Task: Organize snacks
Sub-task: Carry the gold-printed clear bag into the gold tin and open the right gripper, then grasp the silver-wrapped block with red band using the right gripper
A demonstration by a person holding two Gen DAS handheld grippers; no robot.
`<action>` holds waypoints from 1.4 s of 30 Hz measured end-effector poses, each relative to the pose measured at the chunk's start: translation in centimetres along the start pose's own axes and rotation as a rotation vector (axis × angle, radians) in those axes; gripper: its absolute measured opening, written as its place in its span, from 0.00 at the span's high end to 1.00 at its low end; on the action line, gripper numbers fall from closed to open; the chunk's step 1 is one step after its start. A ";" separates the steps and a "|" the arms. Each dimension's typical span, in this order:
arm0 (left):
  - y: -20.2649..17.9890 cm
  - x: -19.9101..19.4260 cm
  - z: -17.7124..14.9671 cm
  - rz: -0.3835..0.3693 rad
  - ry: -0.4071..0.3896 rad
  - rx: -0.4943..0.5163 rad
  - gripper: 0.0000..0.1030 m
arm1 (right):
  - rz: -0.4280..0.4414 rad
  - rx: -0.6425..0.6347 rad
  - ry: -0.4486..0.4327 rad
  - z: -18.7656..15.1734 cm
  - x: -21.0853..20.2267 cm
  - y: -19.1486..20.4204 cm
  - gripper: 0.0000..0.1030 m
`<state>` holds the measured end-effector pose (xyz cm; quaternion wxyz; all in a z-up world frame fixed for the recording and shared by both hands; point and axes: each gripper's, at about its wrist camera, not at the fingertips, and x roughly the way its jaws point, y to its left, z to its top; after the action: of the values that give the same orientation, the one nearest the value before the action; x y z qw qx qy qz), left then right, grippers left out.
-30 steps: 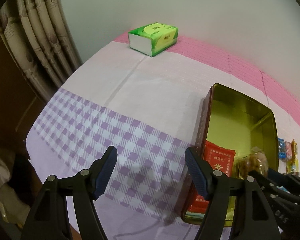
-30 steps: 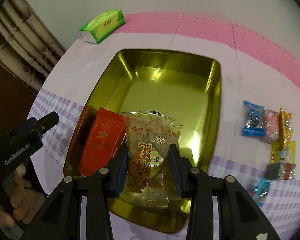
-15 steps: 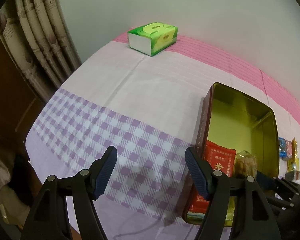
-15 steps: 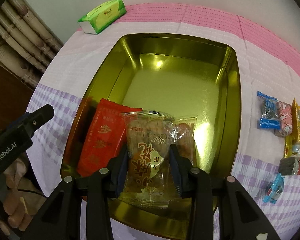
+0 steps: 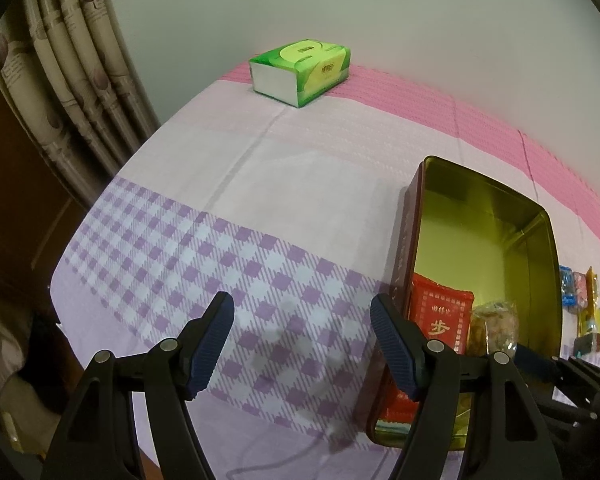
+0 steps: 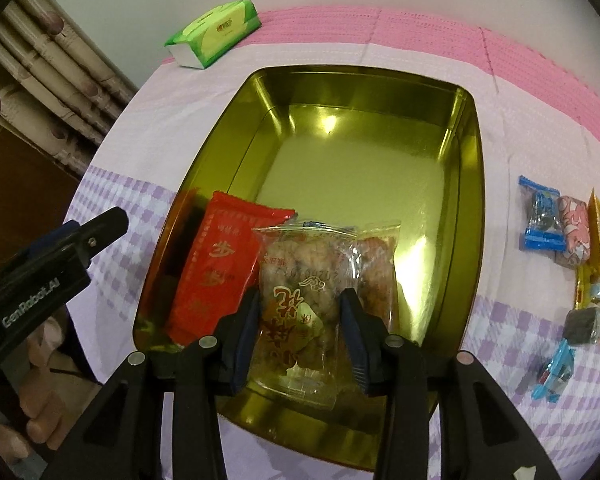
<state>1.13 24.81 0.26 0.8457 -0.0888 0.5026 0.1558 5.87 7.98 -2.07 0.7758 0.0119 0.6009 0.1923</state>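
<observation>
Mid-placement: clear snack bag [image 6: 300, 280] lowered into near end of gold tin [image 6: 470, 168], beside red packet [image 6: 216, 264], right gripper [image 6: 300, 332] just easing open around it. Left gripper [image 5: 300, 344] open, empty. Next: release fully, fetch loose sweets [image 6: 572, 252] at right.

"GenRobot.AI" on left gripper [image 6: 96, 236]

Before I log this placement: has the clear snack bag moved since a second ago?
Yes. The clear snack bag has sunk into the gold tin, beside the red packet; the right gripper has just been opening.
</observation>
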 end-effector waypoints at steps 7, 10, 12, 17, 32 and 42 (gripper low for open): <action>-0.2 0.2 -0.1 -0.001 0.000 0.012 0.31 | 0.004 -0.018 -0.008 -0.4 -0.6 0.1 0.61; -0.3 0.2 -0.1 0.001 -0.001 0.016 0.31 | 0.008 -0.020 -0.017 -0.6 -1.1 0.0 0.59; -0.4 0.3 -0.1 0.001 -0.001 0.019 0.31 | 0.001 -0.024 -0.031 -0.6 -1.5 0.0 0.57; -0.5 0.3 -0.2 0.005 -0.002 0.026 0.31 | -0.005 -0.010 -0.082 -0.5 -3.5 -1.1 0.54; -1.2 0.2 -0.4 0.011 -0.008 0.066 0.30 | -0.228 0.155 -0.223 -2.8 -10.6 -14.2 0.34; -2.3 0.0 -0.6 0.016 -0.009 0.107 0.30 | -0.255 0.206 -0.191 -5.5 -8.7 -19.8 0.25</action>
<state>1.41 22.45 -0.04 0.8502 -0.0386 0.5071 0.1359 4.57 -14.19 -0.50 0.8420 0.0331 0.5378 0.0278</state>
